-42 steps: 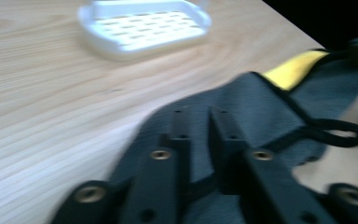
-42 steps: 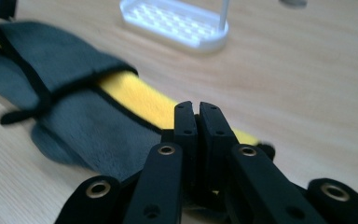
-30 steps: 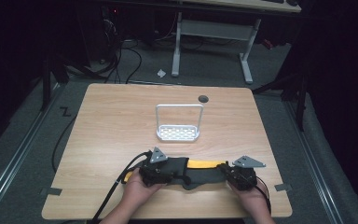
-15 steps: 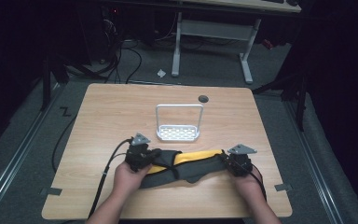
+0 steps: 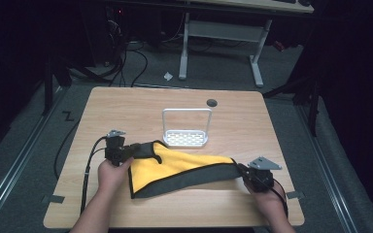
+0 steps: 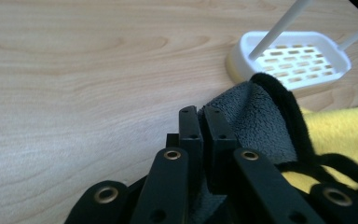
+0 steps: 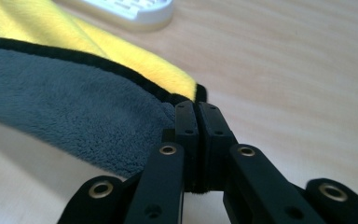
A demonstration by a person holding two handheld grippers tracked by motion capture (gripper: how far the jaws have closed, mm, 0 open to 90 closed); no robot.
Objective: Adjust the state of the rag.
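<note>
The left tongs [image 5: 135,150] are clamped on one corner of a yellow and grey cloth [image 5: 184,167], their jaws pressed together on the grey pile with the black hem curling beside them; the right tongs [image 5: 241,171] pinch the opposite corner, jaws together over the hem where grey meets yellow. The cloth hangs stretched between the two, across the near half of the desk [image 5: 126,107], its left end higher and its middle sagging toward the wood; a white rack [image 5: 186,137] with a wire handle stands just behind the cloth; a hand [image 5: 110,172] grips each tool from the near edge.
</note>
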